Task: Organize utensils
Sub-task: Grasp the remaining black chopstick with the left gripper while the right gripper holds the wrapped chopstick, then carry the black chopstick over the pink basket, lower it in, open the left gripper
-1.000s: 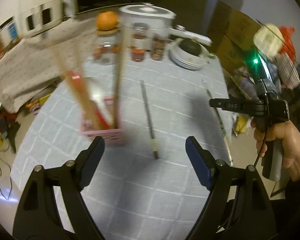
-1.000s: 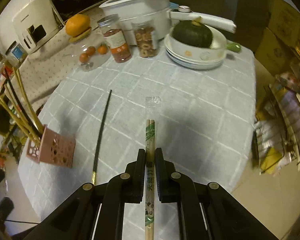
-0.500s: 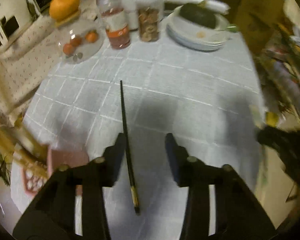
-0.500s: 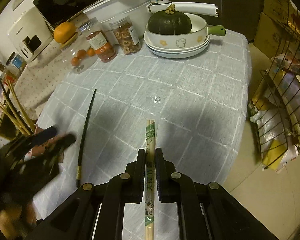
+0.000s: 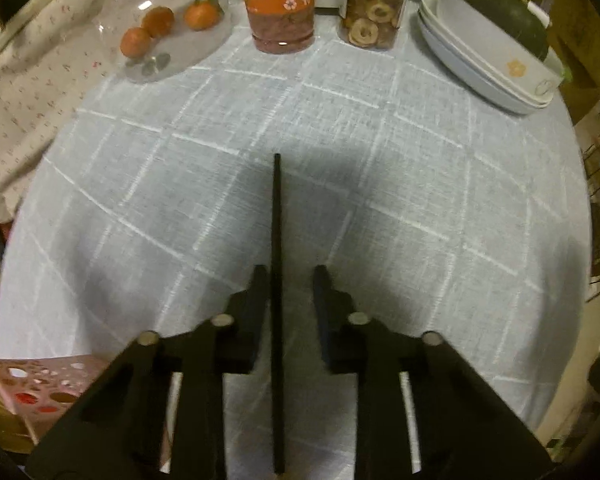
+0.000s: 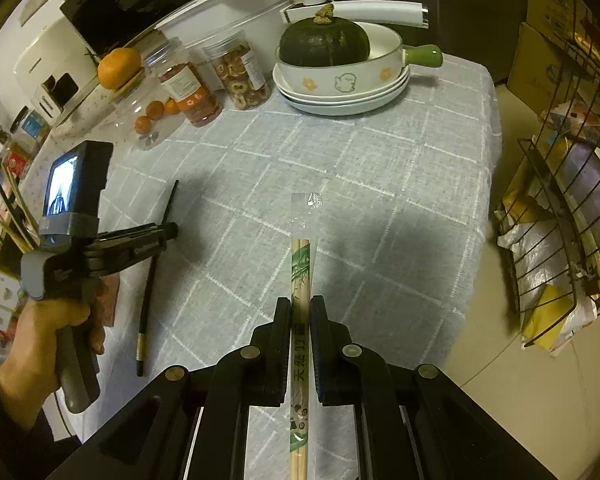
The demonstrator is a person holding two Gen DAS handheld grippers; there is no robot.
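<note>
A black chopstick (image 5: 277,208) lies on the grey checked tablecloth (image 5: 400,184). My left gripper (image 5: 290,272) points down over it with the stick between the jaws, which are closing. The stick runs along the left finger (image 5: 256,300), and a gap remains on the right side. The right wrist view shows that gripper (image 6: 168,232) low over the same chopstick (image 6: 148,292). My right gripper (image 6: 300,304) is shut on a pair of bamboo chopsticks in a clear printed wrapper (image 6: 301,264), held above the cloth. A pink perforated holder (image 5: 40,384) stands at the near left.
At the back stand a glass dome over small oranges (image 5: 168,24), two snack jars (image 5: 374,8) and stacked plates with a green pumpkin (image 6: 324,46). A wire rack (image 6: 560,208) stands off the table's right edge. A person's hand (image 6: 48,328) grips the left tool.
The left gripper swung away from the pink holder, dropped over the black chopstick and narrowed its jaws around it. The right gripper kept its hold on the wrapped chopsticks and shifted slightly.
</note>
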